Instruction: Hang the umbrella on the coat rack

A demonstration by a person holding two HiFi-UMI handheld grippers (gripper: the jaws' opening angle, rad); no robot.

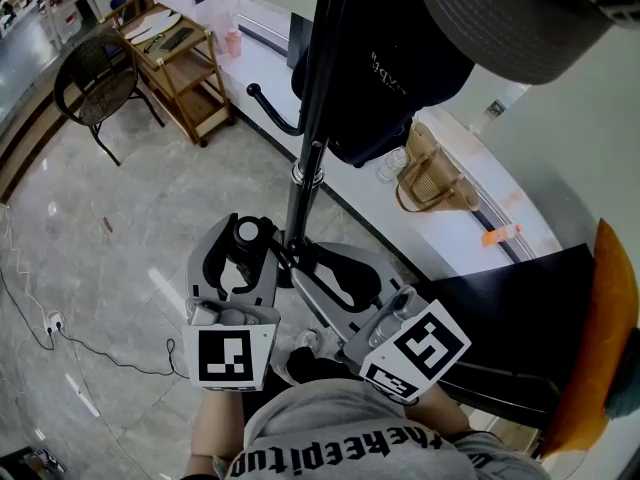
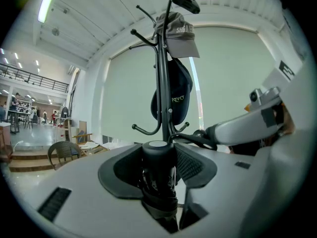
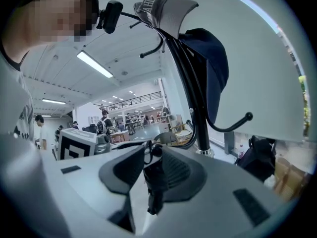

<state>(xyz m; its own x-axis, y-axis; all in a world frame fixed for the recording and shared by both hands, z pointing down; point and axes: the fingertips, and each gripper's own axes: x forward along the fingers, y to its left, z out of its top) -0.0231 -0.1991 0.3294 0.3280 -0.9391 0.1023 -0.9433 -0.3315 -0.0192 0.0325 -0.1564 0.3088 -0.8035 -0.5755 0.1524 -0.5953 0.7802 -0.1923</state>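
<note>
- fingers (image 2: 124, 170) of the left gripper (image 2: 158, 157) were clenched on the folded black umbrella (image 2: 158, 175), its round cap end up.
- fingers (image 3: 181, 175) of the right gripper (image 3: 153, 167) stood wide apart, released, with a dark part of the umbrella between them.
- both grippers sat near the coat rack (image 1: 300, 203) pole.
- a dark cap (image 1: 400, 78) and a grey cap (image 2: 178, 31) hung on the rack.

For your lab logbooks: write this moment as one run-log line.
left gripper: shut on umbrella; umbrella: upright; right gripper: open, dark strap between jaws; coat rack: just ahead
</note>
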